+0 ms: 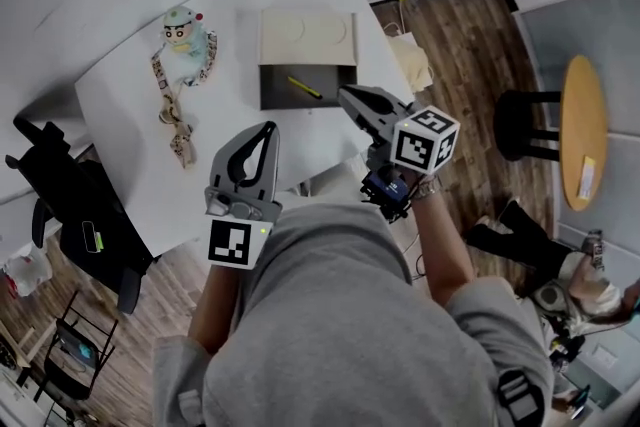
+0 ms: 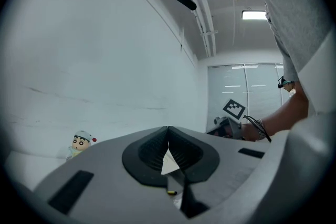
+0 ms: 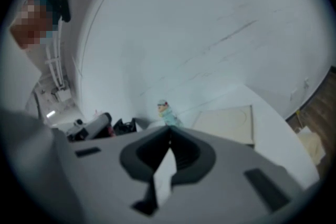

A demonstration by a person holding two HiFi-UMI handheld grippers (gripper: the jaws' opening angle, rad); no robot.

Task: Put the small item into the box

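Looking pretty much done from here: the small yellow item (image 1: 305,87) is lying inside the open box (image 1: 275,97) on the desk (image 1: 125,130). The left tool (image 1: 268,130) and right tool (image 1: 348,95) are both pressed together on nothing, held near the person's chest. I'd guess only flipping the lid (image 1: 307,37) shut is left, if that.

Box (image 1: 285,95) mouth gapes upward, lid (image 1: 306,37) folded back on the far side, clear of my way in. Bare tabletop (image 1: 228,110) ahead of my left claw (image 1: 265,133). Figurine (image 1: 185,33) and strap (image 1: 172,115) crowd the left, apart from the box.
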